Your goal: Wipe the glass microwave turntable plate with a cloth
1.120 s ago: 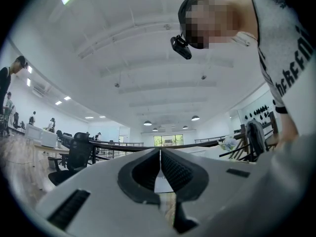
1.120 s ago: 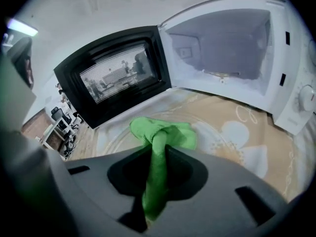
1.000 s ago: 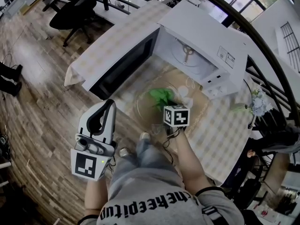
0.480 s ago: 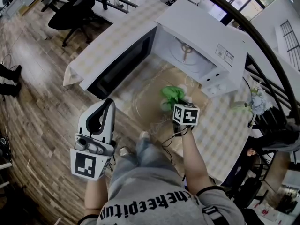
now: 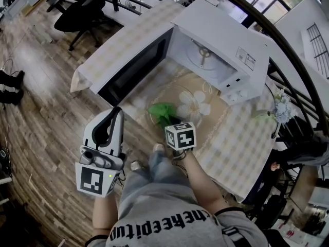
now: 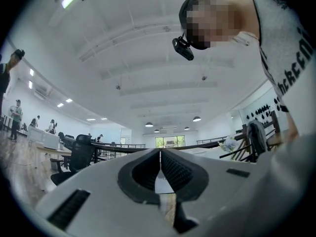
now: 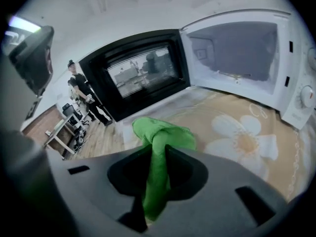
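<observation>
Glass turntable plate [image 5: 201, 118] lying flat on flowered tablecloth [image 5: 226, 133] just before open microwave [image 5: 216, 45], probably outside for easier reach; round, clear and smooth, rather hard to see. Green cloth [image 7: 165, 135], soft and bunched, pinched firmly between jaws of right gripper [image 7: 157, 174], down on plate's near left part for wiping. Left gripper [image 6: 159, 167] held aside over wooden floor, jaws together on nothing, apparently not needed.

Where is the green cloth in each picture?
Head view: the crumpled green cloth sits in the middle, on the round clear glass plate.
Left gripper view: not in it.
Right gripper view: low in the middle, pinched by the right gripper.
Landmark: the open white microwave, behind the cloth in both those views.
</observation>
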Action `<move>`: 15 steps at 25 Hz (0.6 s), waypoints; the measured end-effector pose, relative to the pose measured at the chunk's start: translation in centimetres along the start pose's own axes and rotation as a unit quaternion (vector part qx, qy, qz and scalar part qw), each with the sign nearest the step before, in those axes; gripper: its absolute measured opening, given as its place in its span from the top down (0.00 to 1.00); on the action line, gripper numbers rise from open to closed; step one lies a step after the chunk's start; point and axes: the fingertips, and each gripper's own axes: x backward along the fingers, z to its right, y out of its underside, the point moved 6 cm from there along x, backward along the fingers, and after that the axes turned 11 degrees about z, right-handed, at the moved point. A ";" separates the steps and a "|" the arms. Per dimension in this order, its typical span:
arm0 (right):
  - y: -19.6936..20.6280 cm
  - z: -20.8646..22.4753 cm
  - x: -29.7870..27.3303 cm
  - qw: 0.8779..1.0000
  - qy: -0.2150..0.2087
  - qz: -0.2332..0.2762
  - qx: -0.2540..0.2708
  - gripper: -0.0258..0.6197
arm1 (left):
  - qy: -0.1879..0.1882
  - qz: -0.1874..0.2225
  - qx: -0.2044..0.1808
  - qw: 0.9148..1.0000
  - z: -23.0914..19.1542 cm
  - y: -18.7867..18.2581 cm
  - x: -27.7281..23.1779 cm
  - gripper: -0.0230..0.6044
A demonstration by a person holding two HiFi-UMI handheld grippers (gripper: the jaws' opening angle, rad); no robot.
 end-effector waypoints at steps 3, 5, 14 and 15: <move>0.7 -3.3 -0.6 0.999 -0.034 -0.011 0.017 0.85 | -0.005 -0.001 -0.002 1.000 -0.1 -0.2 0.7 0.95; 1.4 -4.7 -1.1 0.998 -0.046 -0.022 0.030 0.85 | -0.008 -0.002 -0.003 1.000 -0.2 -0.3 1.2 0.95; 2.5 -3.8 -1.2 0.999 -0.031 -0.026 0.033 0.85 | -0.010 -0.004 -0.001 1.000 0.0 -0.7 2.4 0.95; 2.5 -3.3 -0.9 0.999 -0.023 -0.023 0.030 0.85 | -0.009 -0.003 -0.001 1.000 0.1 -0.8 2.4 0.95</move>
